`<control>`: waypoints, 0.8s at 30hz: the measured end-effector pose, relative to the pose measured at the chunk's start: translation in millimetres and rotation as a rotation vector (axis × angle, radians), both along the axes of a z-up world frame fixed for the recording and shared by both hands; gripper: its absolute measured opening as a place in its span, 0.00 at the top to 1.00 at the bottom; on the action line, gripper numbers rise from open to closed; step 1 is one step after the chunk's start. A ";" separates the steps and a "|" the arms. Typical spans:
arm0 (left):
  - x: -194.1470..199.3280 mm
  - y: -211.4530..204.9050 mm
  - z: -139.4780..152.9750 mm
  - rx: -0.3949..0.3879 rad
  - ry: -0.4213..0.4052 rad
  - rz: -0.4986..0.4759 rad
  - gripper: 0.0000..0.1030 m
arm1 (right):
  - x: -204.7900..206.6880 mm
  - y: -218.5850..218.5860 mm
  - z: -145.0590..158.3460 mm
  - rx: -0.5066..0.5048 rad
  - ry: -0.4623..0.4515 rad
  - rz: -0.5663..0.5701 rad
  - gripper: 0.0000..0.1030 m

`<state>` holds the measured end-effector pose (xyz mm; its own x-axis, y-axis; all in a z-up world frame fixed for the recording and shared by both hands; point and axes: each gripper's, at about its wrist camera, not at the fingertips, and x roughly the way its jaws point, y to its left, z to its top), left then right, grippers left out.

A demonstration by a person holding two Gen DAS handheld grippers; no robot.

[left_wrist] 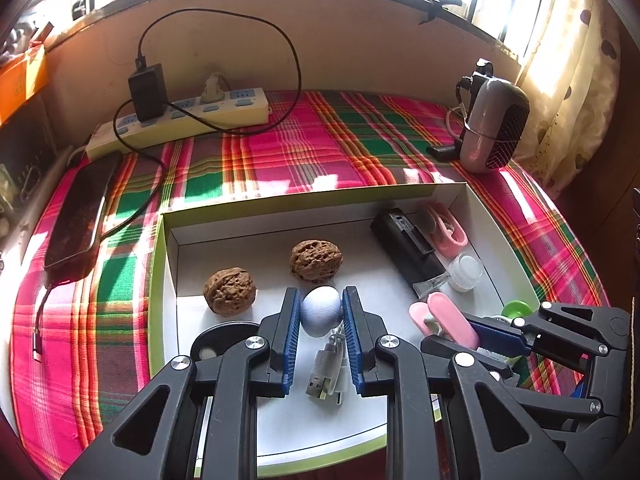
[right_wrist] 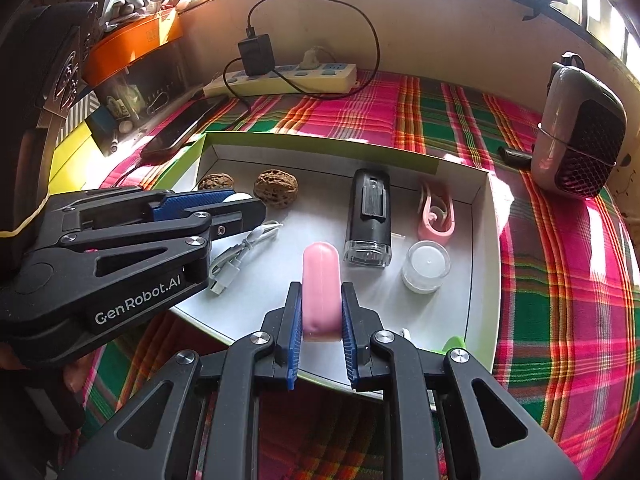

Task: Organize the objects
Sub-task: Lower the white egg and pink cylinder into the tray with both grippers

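Observation:
A white box with green rim (left_wrist: 312,192) (right_wrist: 320,140) lies on the plaid cloth. My left gripper (left_wrist: 321,310) is shut on a pale grey-blue ball (left_wrist: 320,312), held low over the box floor, above a grey USB cable (left_wrist: 330,372) (right_wrist: 240,256). My right gripper (right_wrist: 321,316) is shut on a pink rounded case (right_wrist: 321,292) (left_wrist: 452,318) over the box's near part. In the box lie two walnuts (left_wrist: 229,290) (left_wrist: 316,260) (right_wrist: 276,189), a black device (left_wrist: 408,252) (right_wrist: 370,216), a pink clip (left_wrist: 442,224) (right_wrist: 436,216) and a small clear jar (left_wrist: 466,272) (right_wrist: 425,266).
A phone (left_wrist: 80,220) on a cable lies left of the box. A power strip (left_wrist: 180,116) (right_wrist: 288,76) with a black charger sits by the back wall. A small heater (left_wrist: 494,126) (right_wrist: 578,148) stands at the back right. An orange box (right_wrist: 132,44) sits on clutter at the left.

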<state>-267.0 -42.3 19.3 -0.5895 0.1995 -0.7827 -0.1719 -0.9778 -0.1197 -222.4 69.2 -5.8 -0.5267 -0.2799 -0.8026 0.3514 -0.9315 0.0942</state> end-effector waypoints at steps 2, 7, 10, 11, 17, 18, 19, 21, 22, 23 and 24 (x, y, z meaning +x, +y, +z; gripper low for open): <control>-0.7 -0.1 -0.6 0.007 -0.001 0.002 0.81 | -0.3 0.8 -0.4 -0.001 0.001 0.000 0.82; -3.8 2.7 -2.7 0.000 -0.007 -0.001 0.81 | -1.3 -0.9 -1.5 0.008 0.004 0.001 0.82; -4.2 2.8 -3.1 0.001 -0.007 0.001 0.81 | -1.8 -1.5 -1.5 0.009 0.004 -0.001 0.82; -4.1 3.1 -3.3 0.001 -0.007 0.000 0.81 | -2.2 -1.6 -1.8 0.010 0.005 -0.003 0.82; -4.4 4.9 -5.5 0.009 -0.018 -0.006 0.81 | -3.1 -1.0 -2.0 0.006 0.007 -0.008 0.82; -4.3 4.7 -5.2 0.007 -0.017 -0.005 0.81 | -3.3 -0.8 -2.1 0.006 0.006 -0.009 0.82; -4.3 4.5 -5.0 0.004 -0.016 -0.004 0.81 | -3.4 -0.7 -2.2 0.005 0.005 -0.010 0.82; -4.6 4.1 -5.5 0.003 -0.019 -0.002 0.81 | -3.8 -0.6 -2.2 0.007 0.005 -0.011 0.82; -4.8 4.1 -6.0 0.000 -0.022 0.000 0.81 | -3.9 -0.6 -2.3 0.006 0.005 -0.011 0.82; -4.9 4.2 -6.5 -0.001 -0.024 0.000 0.81 | -4.0 -0.6 -2.4 0.006 0.004 -0.011 0.82; -5.0 3.2 -6.9 0.001 -0.024 0.000 0.81 | -4.2 -0.6 -2.4 0.005 0.003 -0.012 0.82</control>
